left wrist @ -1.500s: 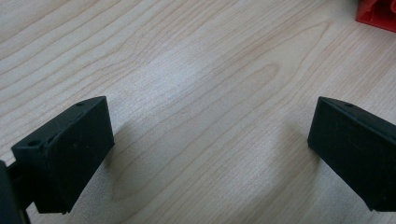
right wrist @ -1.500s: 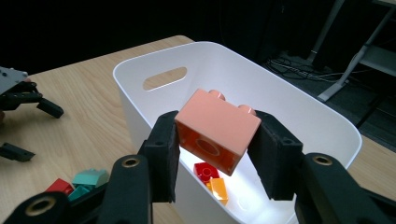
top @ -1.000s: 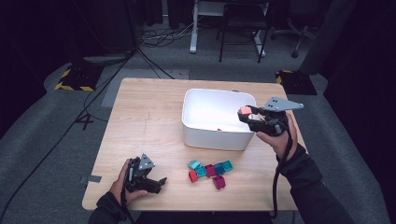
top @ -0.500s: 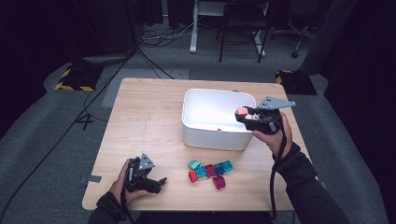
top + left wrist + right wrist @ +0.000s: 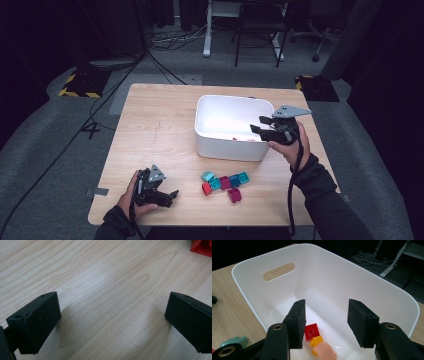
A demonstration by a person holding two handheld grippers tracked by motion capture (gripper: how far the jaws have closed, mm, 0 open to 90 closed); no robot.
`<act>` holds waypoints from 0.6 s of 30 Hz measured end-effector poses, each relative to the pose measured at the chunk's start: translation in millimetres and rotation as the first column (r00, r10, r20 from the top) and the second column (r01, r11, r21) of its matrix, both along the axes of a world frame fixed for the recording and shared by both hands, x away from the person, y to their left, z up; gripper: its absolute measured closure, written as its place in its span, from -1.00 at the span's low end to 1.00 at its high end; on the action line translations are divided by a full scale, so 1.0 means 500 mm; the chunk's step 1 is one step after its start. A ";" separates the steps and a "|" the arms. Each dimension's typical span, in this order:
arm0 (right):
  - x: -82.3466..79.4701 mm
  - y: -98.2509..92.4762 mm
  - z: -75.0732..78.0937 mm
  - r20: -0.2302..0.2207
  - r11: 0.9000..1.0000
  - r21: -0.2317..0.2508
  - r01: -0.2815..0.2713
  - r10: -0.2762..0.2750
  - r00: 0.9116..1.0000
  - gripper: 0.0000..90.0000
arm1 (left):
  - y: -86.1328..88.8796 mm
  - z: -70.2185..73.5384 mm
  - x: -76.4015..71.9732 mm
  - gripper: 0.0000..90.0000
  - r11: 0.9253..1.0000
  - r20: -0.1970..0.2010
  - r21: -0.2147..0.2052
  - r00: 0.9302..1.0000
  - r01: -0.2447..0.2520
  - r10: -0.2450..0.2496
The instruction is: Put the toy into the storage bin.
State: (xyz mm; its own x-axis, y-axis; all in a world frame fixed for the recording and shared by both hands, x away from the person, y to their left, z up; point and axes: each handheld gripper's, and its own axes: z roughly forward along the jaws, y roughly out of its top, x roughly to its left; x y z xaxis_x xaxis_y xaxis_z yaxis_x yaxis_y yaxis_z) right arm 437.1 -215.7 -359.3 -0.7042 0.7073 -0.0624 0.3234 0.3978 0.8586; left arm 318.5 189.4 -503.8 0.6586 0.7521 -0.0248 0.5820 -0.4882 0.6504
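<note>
1. While the right tool [image 5: 256, 125] hangs over the right end of the white bin [image 5: 225, 107], its jaws point into the bin from above the rim.
2. Its jaws have just been opening. They stand apart in the right gripper view [image 5: 325, 322], with nothing pressed between the pads.
3. Below and between the jaws, a pale pink block [image 5: 325, 351] shows blurred above the bin floor; whether it rests there cannot be told.
4. Touching the pink block, a yellow brick [image 5: 316, 341] lies on the bin floor, and a red brick [image 5: 312, 331] lies just beside the yellow one.
5. On the wooden surface [image 5: 160, 125], in front of the bin, a cluster of loose bricks [image 5: 225, 182] lies in teal, red and magenta, close together.
6. At the near left of the surface, the left tool [image 5: 172, 195] rests low, well apart from the bin and left of the cluster.
7. Its jaws stand wide apart in the left gripper view [image 5: 112, 322], with bare wood between them.
8. At the upper right corner of that view, a red brick edge [image 5: 202, 247] shows clear of both jaws.
</note>
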 end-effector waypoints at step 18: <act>-0.061 -0.043 0.032 0.052 1.000 0.006 -0.031 0.030 0.998 -0.04 | 0.000 0.000 0.000 -0.99 1.000 0.000 0.000 1.000 0.000 0.000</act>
State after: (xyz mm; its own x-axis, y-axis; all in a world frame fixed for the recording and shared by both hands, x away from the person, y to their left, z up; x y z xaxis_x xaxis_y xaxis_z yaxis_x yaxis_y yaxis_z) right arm 406.6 -237.1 -343.5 -0.7214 0.6860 -0.0945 0.2661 0.4006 0.8768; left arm 318.5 189.3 -503.8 0.6584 0.7523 -0.0252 0.5823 -0.4878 0.6503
